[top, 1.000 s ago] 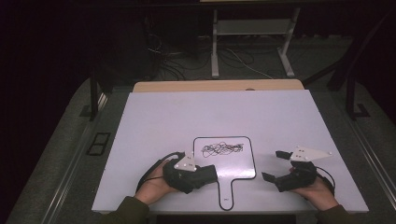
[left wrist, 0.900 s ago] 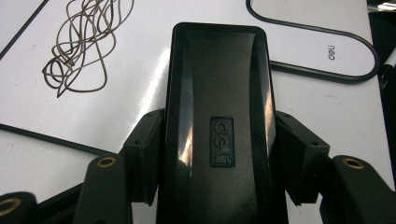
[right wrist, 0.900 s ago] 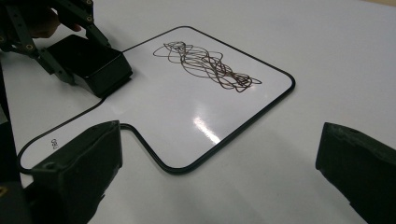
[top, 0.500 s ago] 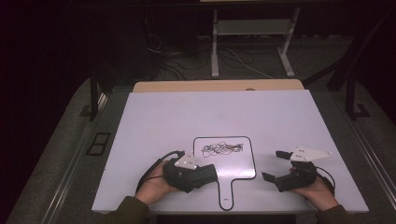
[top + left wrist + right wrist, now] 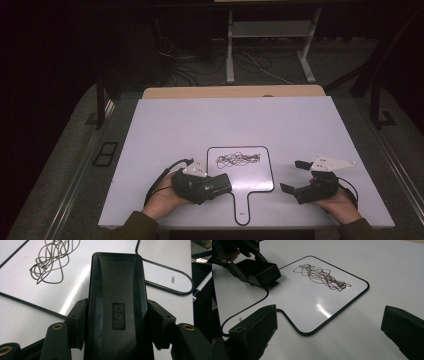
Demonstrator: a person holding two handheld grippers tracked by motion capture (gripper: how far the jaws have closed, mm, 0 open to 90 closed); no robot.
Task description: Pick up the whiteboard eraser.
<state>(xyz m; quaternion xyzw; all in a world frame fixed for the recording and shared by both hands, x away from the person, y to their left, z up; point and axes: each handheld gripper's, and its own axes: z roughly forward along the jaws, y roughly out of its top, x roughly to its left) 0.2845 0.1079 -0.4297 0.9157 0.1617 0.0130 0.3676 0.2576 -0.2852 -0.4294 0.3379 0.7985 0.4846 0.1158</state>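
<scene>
A small handled whiteboard [image 5: 252, 177] with a black rim lies at the near middle of the table, a tangled black scribble [image 5: 238, 160] on its upper part. My left gripper [image 5: 220, 184] is shut on a black eraser [image 5: 215, 185] marked "deli" [image 5: 116, 307], which rests at the board's near left corner, short of the scribble [image 5: 53, 260]. To the right of the board my right gripper [image 5: 292, 176] is open, its jaws wide apart with nothing between them. In the right gripper view the board [image 5: 312, 300], scribble [image 5: 322, 276] and held eraser [image 5: 259, 270] lie ahead.
The white table top [image 5: 225, 125] stretches far beyond the board, with a wooden strip [image 5: 230, 92] along its far edge. Behind it the dark floor holds cables [image 5: 255, 62] and a metal stand [image 5: 270, 30].
</scene>
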